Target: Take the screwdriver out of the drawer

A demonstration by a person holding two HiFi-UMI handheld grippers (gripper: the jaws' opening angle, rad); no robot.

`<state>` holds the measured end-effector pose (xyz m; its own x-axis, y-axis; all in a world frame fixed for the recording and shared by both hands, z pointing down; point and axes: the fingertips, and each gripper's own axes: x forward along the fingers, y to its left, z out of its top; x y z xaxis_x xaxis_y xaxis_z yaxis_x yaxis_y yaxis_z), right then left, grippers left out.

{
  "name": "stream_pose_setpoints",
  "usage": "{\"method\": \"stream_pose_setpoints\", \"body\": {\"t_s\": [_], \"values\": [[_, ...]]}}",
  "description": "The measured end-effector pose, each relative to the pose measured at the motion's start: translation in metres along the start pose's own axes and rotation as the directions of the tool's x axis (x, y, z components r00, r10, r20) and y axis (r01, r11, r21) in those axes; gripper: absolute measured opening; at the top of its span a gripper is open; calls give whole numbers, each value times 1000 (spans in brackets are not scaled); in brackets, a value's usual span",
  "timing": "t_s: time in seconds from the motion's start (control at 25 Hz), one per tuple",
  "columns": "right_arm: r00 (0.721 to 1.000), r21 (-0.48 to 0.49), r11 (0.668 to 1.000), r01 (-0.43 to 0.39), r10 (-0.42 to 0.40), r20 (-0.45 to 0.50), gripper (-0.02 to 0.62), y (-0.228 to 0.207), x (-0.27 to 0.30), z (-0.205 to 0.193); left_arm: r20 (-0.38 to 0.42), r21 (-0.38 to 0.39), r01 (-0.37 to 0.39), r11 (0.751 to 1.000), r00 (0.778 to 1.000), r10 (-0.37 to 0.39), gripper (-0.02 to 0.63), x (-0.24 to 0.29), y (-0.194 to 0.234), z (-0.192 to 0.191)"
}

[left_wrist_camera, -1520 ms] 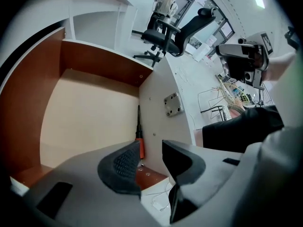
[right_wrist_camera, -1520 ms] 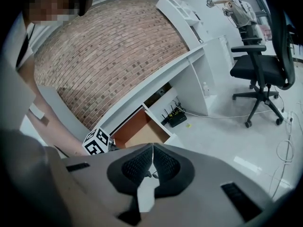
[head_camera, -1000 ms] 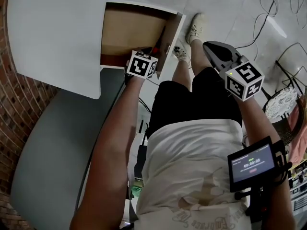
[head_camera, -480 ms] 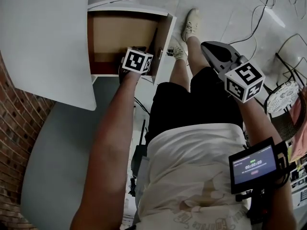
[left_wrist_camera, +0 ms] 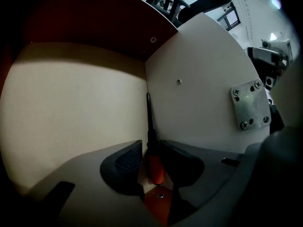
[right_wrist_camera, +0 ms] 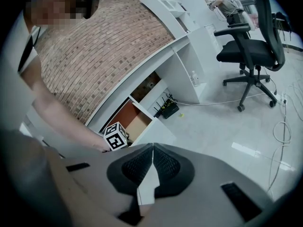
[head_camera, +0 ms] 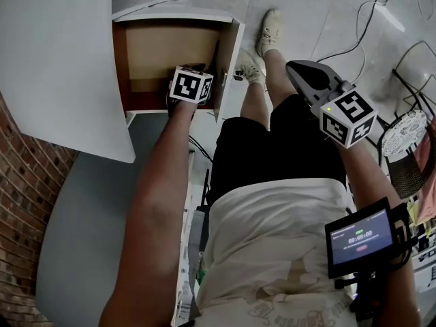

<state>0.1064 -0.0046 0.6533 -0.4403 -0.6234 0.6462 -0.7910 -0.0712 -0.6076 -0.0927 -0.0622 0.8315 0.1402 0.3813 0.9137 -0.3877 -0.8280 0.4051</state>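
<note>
My left tongs have just been closing round the orange handle of the screwdriver, not yet clamped; right tongs shut, empty. Probably light, rigid, slick.

Head cam: steep top-down over torso and both arms, drawer at frame top, floor beside it. Left gripper cam: inside the drawer, very close, facing along the jaws into its corner at the side wall. Right gripper cam: well back, facing across the room to desk, brick wall, chair. All three share the drawer. Head and right cams also share the left marker cube.
</note>
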Motion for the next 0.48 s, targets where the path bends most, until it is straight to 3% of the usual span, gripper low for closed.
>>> {"method": "stream_pose_setpoints", "body": {"t_s": [0.16, 0.28, 0.48], "values": [[1000, 8, 1000, 7, -7, 2, 23, -3, -2, -2, 26, -8, 19, 1000, 999, -19, 87, 4, -2, 4], [1000, 15, 1000, 12, -12, 7, 23, -5, -2, 0, 41, -38, 68, 997, 997, -67, 84, 4, -1, 5], [1000, 27, 999, 25, -25, 10, 23, -9, -4, 0, 41, -25, 139, 990, 990, -138, 82, 5, -5, 6]]}}
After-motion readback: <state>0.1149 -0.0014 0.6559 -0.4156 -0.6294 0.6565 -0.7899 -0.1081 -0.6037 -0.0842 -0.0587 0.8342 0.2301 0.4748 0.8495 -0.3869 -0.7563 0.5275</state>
